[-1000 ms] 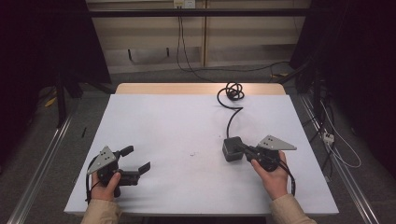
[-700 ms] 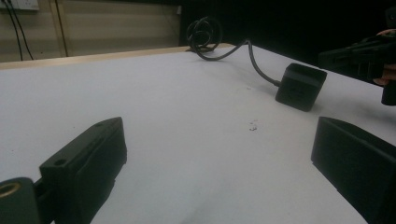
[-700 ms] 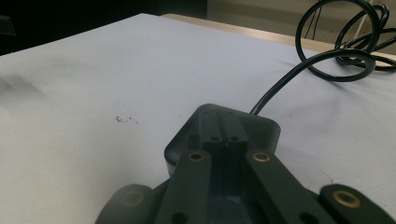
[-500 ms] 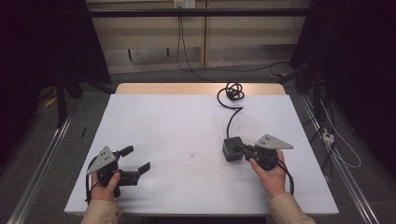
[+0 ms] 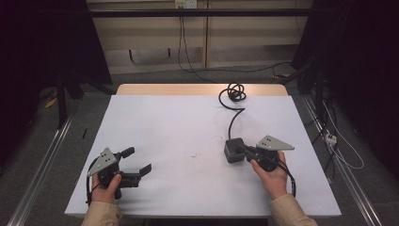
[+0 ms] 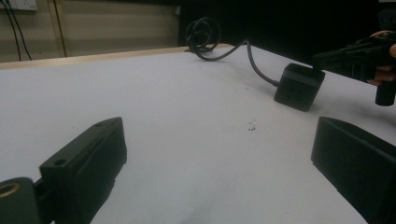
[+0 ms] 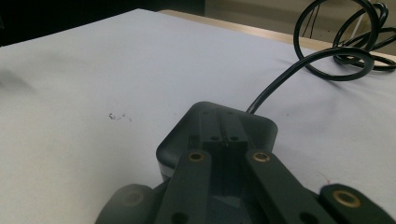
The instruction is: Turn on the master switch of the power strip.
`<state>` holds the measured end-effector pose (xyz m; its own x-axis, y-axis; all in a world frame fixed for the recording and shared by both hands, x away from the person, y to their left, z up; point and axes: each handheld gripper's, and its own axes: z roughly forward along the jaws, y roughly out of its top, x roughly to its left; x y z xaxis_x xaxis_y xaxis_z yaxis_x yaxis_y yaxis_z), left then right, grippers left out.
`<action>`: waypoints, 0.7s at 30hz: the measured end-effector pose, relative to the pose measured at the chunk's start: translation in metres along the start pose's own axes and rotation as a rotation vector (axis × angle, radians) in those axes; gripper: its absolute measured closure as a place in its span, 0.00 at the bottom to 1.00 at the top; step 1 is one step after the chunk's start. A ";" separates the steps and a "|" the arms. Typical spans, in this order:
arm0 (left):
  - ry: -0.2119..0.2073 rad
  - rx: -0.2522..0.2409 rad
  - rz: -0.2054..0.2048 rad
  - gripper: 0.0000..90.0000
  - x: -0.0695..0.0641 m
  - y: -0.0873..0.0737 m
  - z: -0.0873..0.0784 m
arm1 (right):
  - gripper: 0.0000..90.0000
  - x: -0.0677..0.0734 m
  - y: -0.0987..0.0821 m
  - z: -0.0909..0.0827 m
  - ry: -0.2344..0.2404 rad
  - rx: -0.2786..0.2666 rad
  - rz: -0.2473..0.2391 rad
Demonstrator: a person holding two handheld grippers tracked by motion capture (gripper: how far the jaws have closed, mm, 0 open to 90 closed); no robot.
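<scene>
Right gripper (image 5: 241, 151): jaws clenched, tips against power adapter (image 5: 233, 149), not grasping. Left gripper (image 5: 137, 163): jaws released, idle. Adapter not yet lifted.

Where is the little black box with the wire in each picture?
High view: the black box sits right of middle, at the right tool tips.
Left gripper view: upper right.
Right gripper view: bottom middle, under the shut jaws.
Shared landmark: the coiled cable.
</scene>
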<state>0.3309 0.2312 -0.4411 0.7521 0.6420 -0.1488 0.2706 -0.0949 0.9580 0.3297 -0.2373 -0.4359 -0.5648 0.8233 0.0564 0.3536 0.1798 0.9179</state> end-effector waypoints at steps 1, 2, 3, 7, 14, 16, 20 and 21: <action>0.001 0.000 -0.001 0.03 0.000 0.000 0.000 | 1.00 0.000 0.000 0.000 0.001 -0.001 -0.001; 0.002 0.000 -0.001 0.03 0.000 0.000 0.000 | 1.00 -0.001 0.000 0.000 0.003 -0.001 0.002; 0.002 0.000 -0.002 0.03 0.000 0.000 0.000 | 1.00 -0.001 0.000 0.000 0.003 -0.001 0.003; 0.001 -0.002 -0.001 0.03 0.000 0.000 0.000 | 1.00 0.000 -0.001 0.001 0.002 0.002 -0.006; 0.004 -0.002 0.005 0.03 -0.001 0.000 -0.001 | 1.00 0.001 -0.001 0.002 0.003 0.005 -0.013; 0.005 -0.003 0.003 0.03 -0.001 0.000 0.000 | 1.00 0.001 -0.001 0.002 0.003 0.006 -0.007; 0.004 -0.003 -0.001 0.03 -0.001 0.000 0.000 | 1.00 0.001 -0.002 0.002 0.003 0.007 -0.005; 0.003 -0.003 -0.001 0.03 -0.002 0.000 0.000 | 1.00 0.001 -0.002 0.002 0.002 0.006 -0.004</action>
<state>0.3296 0.2303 -0.4412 0.7498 0.6446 -0.1494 0.2699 -0.0919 0.9585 0.3302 -0.2360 -0.4382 -0.5676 0.8215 0.0534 0.3558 0.1864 0.9158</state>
